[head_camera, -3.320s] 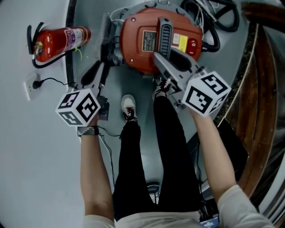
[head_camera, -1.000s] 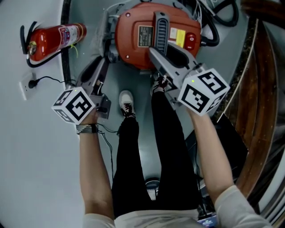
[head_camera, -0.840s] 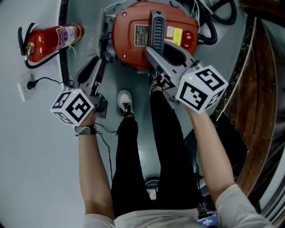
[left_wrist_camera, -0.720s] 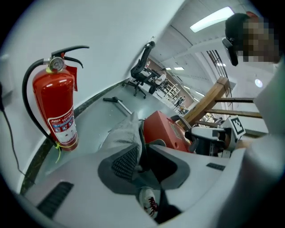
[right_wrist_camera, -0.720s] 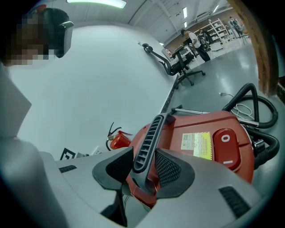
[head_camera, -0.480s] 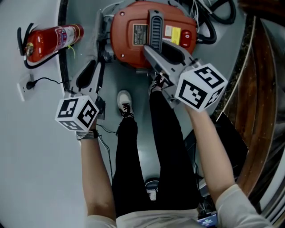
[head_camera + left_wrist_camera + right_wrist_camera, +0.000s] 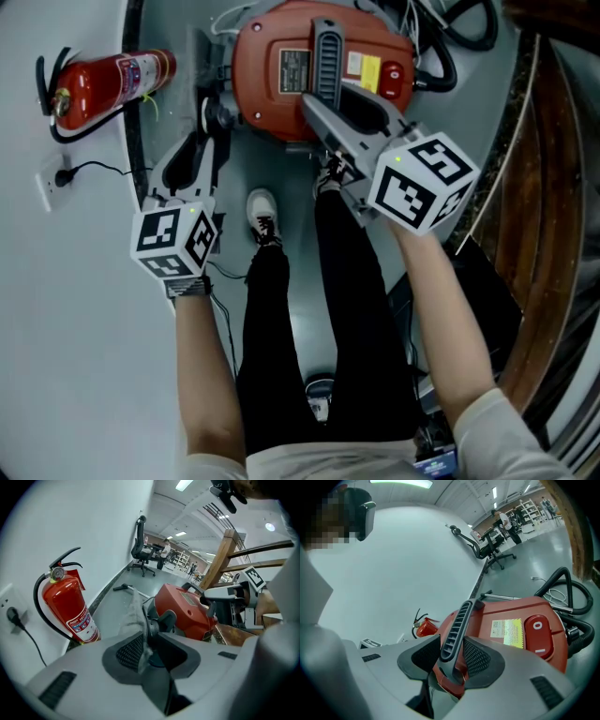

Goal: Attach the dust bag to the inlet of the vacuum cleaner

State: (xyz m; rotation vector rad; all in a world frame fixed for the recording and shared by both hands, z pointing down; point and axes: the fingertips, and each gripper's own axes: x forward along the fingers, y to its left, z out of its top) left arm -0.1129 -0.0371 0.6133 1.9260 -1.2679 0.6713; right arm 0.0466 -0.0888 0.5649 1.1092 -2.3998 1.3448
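Observation:
A red vacuum cleaner (image 7: 281, 70) stands on the grey floor in front of the person's feet. My right gripper (image 7: 323, 105) is shut on its grey ribbed handle (image 7: 457, 625), one pad on each side. My left gripper (image 7: 208, 131) points at the black round inlet (image 7: 161, 620) on the cleaner's left side. It is shut on a thin, pale, see-through dust bag (image 7: 132, 616), which hangs up from the jaws right beside the inlet. Whether the bag's mouth sits on the inlet is hidden by the jaws.
A red fire extinguisher (image 7: 108, 82) lies against the wall at the left, near a wall socket with a plugged cable (image 7: 58, 178). A black hose (image 7: 450, 37) coils behind the cleaner. A wooden railing (image 7: 553, 234) runs along the right. The person's shoe (image 7: 267, 220) is just below the cleaner.
My left gripper has turned and swung right, bringing its jaws and the bag up to the cleaner's left side. The right gripper has stayed on the handle.

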